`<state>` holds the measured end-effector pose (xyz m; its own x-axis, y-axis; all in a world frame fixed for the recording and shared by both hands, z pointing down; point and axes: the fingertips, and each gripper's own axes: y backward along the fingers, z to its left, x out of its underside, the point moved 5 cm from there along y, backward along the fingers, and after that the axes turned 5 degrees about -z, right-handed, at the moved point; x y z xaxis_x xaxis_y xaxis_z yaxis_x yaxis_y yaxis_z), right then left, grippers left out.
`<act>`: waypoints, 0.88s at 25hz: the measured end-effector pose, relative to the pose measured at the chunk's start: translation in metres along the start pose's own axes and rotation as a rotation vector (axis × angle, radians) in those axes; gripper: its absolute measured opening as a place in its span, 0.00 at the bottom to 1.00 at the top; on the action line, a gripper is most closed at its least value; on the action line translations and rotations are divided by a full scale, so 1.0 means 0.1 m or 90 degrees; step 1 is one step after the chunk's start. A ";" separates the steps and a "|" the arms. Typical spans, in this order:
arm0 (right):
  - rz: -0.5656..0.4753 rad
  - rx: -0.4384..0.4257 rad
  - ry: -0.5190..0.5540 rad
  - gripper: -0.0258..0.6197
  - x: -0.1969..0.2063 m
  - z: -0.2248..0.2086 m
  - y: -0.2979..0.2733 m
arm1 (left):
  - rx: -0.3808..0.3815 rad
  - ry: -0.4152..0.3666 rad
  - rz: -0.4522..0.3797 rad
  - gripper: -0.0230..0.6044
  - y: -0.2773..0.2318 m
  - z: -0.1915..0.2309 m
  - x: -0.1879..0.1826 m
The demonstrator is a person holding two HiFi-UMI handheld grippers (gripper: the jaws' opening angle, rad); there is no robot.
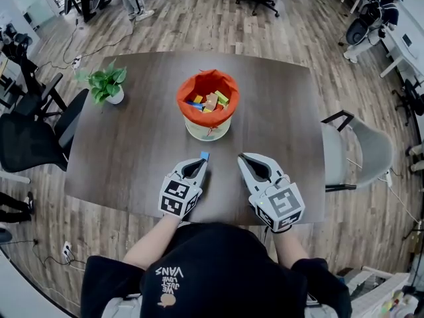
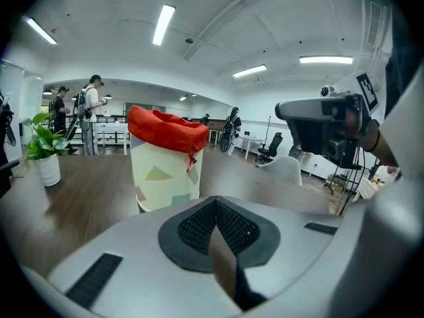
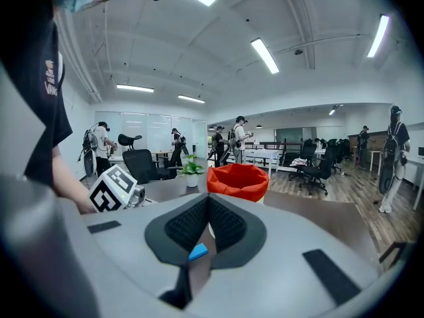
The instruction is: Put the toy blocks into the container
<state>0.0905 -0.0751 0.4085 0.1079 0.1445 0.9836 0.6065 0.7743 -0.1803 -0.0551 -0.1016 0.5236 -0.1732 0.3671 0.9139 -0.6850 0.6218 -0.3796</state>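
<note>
The container (image 1: 207, 130), a pale tub with a red liner, stands at the table's middle back and holds several coloured toy blocks (image 1: 209, 101). A small blue block (image 1: 205, 156) lies on the table just past the tip of my left gripper (image 1: 201, 163), which is shut and empty. The right gripper (image 1: 243, 158) rests beside it, also shut with nothing in it. In the left gripper view the container (image 2: 165, 171) stands close ahead of the closed jaws (image 2: 215, 201). In the right gripper view the blue block (image 3: 197, 251) shows through the slit under the closed pads (image 3: 207, 204).
A potted plant (image 1: 106, 83) stands on the dark table (image 1: 132, 151) at the back left. A black office chair (image 1: 33, 138) is at the left and a grey chair (image 1: 364, 151) at the right. Several people stand far off in the room.
</note>
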 end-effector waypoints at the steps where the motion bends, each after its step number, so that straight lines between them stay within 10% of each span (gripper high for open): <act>1: 0.000 0.001 -0.001 0.07 0.00 -0.01 0.00 | 0.000 0.001 0.004 0.05 -0.02 0.00 0.02; 22: 0.008 0.015 -0.010 0.07 0.04 -0.06 -0.02 | -0.011 0.038 0.111 0.05 -0.26 0.17 0.48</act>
<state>0.0946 -0.0794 0.4131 0.1033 0.1641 0.9810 0.5862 0.7868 -0.1934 -0.0578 -0.1124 0.5796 -0.2449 0.5109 0.8240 -0.6357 0.5571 -0.5344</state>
